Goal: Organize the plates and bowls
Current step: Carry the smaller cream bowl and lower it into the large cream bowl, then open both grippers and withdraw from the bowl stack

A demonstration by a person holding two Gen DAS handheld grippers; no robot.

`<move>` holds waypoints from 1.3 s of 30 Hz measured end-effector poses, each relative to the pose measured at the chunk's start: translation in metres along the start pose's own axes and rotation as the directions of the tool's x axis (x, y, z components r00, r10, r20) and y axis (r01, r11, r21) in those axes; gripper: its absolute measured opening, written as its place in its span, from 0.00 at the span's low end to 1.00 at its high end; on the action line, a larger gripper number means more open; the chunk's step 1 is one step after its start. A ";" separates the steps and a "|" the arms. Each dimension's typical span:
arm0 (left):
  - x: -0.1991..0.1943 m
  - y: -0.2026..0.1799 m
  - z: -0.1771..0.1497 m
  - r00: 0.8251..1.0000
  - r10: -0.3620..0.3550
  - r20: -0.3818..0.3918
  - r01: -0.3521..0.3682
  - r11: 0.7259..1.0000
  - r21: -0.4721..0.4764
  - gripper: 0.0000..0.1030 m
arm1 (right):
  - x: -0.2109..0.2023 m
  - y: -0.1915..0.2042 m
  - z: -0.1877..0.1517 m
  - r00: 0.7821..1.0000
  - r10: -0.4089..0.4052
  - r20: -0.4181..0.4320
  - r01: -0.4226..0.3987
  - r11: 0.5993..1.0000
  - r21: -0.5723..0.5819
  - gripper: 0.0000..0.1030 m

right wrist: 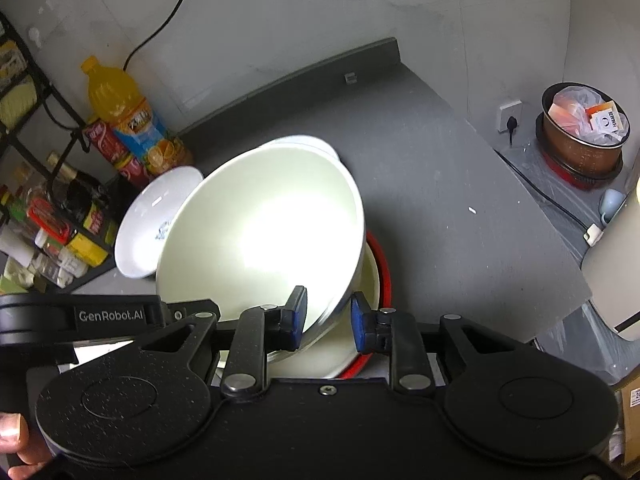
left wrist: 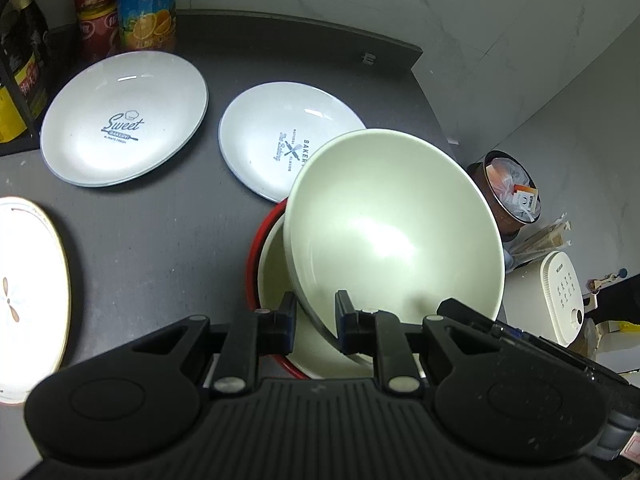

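Observation:
A pale green bowl (left wrist: 392, 224) (right wrist: 264, 232) is tilted over a red-rimmed bowl (left wrist: 256, 256) (right wrist: 384, 264) on the dark counter (left wrist: 160, 240). My left gripper (left wrist: 316, 314) is shut on its near rim, one finger inside and one outside. My right gripper (right wrist: 328, 318) grips the same rim beside it. A "Sweet" plate (left wrist: 124, 120) and a "Bakery" plate (left wrist: 276, 136) lie flat behind. At the left edge lies a gold-rimmed plate (left wrist: 28, 292). The right wrist view shows one white plate (right wrist: 148, 224) left of the bowl.
Drink bottles (left wrist: 148, 4) (right wrist: 132, 128) stand at the back left by a black rack of jars (right wrist: 40, 200). Off the counter's right edge are a brown bin with rubbish (left wrist: 512, 188) (right wrist: 584, 132) and a white rice cooker (left wrist: 560, 296). A hand (right wrist: 16, 440) shows at the lower left.

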State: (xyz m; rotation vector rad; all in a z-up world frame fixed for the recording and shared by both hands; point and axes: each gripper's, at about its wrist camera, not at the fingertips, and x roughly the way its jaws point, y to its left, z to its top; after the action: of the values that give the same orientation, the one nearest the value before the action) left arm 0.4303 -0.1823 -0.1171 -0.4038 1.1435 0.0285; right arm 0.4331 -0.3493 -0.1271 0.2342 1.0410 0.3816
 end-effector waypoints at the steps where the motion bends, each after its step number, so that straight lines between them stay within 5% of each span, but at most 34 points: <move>1: 0.001 0.001 -0.001 1.000 0.001 -0.004 -0.001 1.000 -0.007 0.18 | 0.000 0.001 -0.002 1.000 -0.002 -0.005 0.002 1.000 -0.008 0.25; 12: 0.005 0.013 -0.010 1.000 0.003 0.007 -0.003 0.999 -0.033 0.18 | 0.007 0.003 -0.011 0.998 -0.026 -0.060 0.022 0.998 -0.066 0.30; 23: -0.006 0.022 -0.003 1.000 0.001 0.014 -0.001 0.999 -0.033 0.20 | -0.011 0.003 -0.003 1.000 -0.031 -0.002 0.031 0.997 -0.063 0.31; 26: -0.012 0.025 0.000 1.000 0.010 0.017 -0.009 0.999 -0.035 0.28 | -0.016 0.008 -0.001 1.000 -0.030 0.006 0.030 0.998 -0.057 0.34; 29: -0.021 0.030 0.004 0.999 0.035 0.022 -0.035 0.999 -0.028 0.44 | -0.021 0.016 0.001 0.999 -0.021 0.029 0.023 0.997 -0.068 0.52; 34: -0.038 0.046 0.006 0.997 0.060 0.049 -0.059 0.998 -0.023 0.65 | -0.021 0.029 0.008 1.000 0.005 0.030 -0.003 0.998 -0.068 0.52; 39: -0.050 0.068 0.005 0.994 0.101 0.049 -0.099 0.994 -0.036 0.68 | -0.014 0.051 0.008 1.000 0.021 0.015 -0.019 0.995 -0.098 0.59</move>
State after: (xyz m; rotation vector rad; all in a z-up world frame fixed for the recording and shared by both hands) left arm 0.3981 -0.1085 -0.0910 -0.3731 1.1139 0.1449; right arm 0.4235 -0.3091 -0.0934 0.1595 1.0021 0.4474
